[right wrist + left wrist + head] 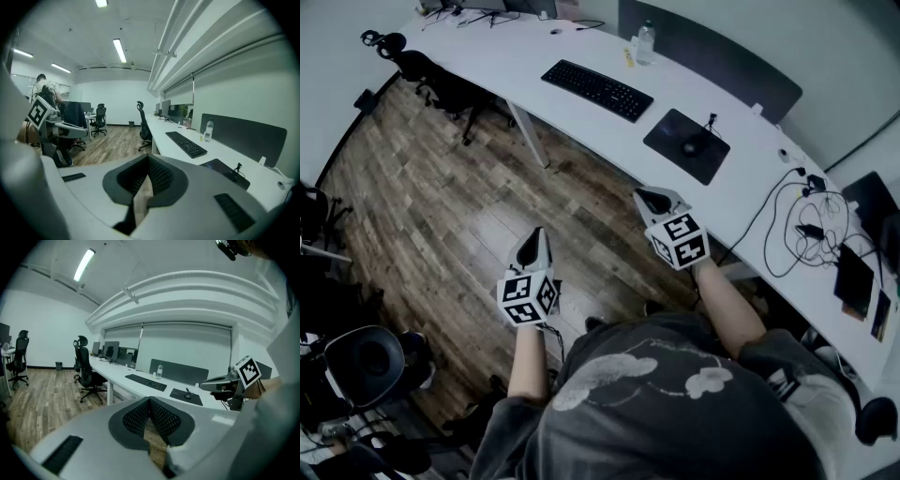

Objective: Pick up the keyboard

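Observation:
A black keyboard (597, 90) lies flat on the long white desk (581, 56), well ahead of both grippers; it also shows far off as the keyboard (146, 382) and the keyboard (185, 143) in the two gripper views. My left gripper (536, 238) hangs over the wooden floor, jaws shut and empty. The right gripper (653, 198) is held just short of the desk's near edge, below the mouse pad, also shut with nothing in it. Each gripper's pads meet at their tips in its own view: left gripper (150, 401), right gripper (148, 159).
A black mouse pad (686, 145) with a mouse (690, 147) lies right of the keyboard. A water bottle (645, 42) stands behind it by a grey divider. Cables (811, 228) and dark devices lie at the desk's right end. Office chairs (441, 84) stand at the left.

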Demonstrator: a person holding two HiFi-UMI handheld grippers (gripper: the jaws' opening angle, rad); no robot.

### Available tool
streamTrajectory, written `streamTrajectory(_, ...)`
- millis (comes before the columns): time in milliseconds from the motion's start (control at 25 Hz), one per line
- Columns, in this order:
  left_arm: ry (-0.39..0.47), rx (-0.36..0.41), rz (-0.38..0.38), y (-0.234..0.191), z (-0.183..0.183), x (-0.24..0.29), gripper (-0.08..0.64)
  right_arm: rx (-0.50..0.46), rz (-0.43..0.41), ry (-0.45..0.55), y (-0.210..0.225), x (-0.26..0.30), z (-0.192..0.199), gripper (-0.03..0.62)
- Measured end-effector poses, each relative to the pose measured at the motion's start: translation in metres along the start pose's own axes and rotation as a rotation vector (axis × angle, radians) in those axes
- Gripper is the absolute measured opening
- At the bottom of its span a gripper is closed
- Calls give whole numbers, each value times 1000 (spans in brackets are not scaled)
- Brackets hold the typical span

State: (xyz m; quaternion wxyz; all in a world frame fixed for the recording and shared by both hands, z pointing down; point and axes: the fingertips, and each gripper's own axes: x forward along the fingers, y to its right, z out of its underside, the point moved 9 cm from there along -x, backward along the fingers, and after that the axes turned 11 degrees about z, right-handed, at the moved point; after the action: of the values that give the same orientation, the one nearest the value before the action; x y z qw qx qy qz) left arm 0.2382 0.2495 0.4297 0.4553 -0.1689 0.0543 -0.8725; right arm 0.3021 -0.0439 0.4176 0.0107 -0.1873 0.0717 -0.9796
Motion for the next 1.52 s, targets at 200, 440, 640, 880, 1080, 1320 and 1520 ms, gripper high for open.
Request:
streamTrajectory(200, 3, -17, -9, -4, 7, -9, 0, 6, -5, -15, -8, 5, 1, -11)
streamTrajectory(440, -44, 3, -33, -25, 25, -38, 0, 30, -28, -31, -39, 12, 6, -11)
streamTrajectory(640, -20, -21, -35, -49, 29, -66, 0, 89, -70, -1, -73, 10, 5, -11)
streamTrajectory(880, -6, -69, -45, -73, 39, -82, 0, 46, -102, 9, -100, 14, 6, -9)
streamTrajectory(1080, -9, -98, -62, -80, 43, -82, 0, 114, -100, -16, -98, 38, 11, -9)
streamTrajectory(1320, -25, -50, -86, -97, 30, -70, 0, 150, -117, -6, -90, 98, 0, -9)
streamTrajectory(1520, -27, -78, -130, -137, 9, -30, 0, 185, -144, 7, -71, 168, -21, -9)
